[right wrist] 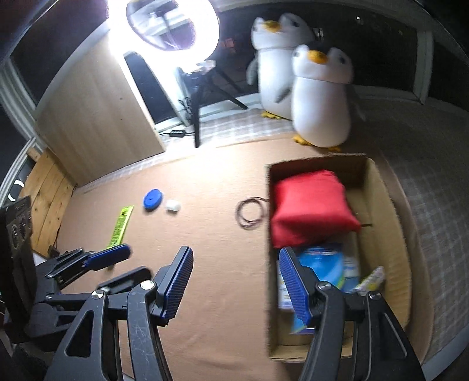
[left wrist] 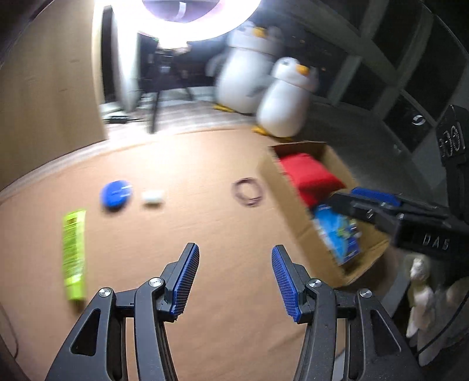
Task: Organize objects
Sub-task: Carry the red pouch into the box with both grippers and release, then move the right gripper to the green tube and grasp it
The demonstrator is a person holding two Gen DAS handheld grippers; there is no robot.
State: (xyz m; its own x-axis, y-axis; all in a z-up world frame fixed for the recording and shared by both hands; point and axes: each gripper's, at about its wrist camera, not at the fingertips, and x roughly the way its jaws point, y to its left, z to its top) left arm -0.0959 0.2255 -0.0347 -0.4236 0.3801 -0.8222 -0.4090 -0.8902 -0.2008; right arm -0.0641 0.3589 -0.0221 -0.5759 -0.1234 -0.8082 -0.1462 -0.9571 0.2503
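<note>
A cardboard box (right wrist: 381,205) stands at the right of a tan mat (right wrist: 205,234). It holds a red pouch (right wrist: 310,208) and a blue packet (right wrist: 325,263). On the mat lie a green tube (left wrist: 74,252), a blue round lid (left wrist: 115,195), a small white object (left wrist: 152,197) and a coil of thin cord (left wrist: 247,192). My left gripper (left wrist: 234,278) is open and empty above the mat. My right gripper (right wrist: 234,284) is open and empty, its right finger over the box's left wall. The box (left wrist: 281,187) also shows in the left wrist view, and the tube (right wrist: 120,225) in the right.
Two plush penguins (right wrist: 319,99) stand behind the box. A ring light on a tripod (right wrist: 173,26) glares at the back. A wooden panel (right wrist: 96,117) stands at the left. A checked rug (right wrist: 433,190) lies right of the box.
</note>
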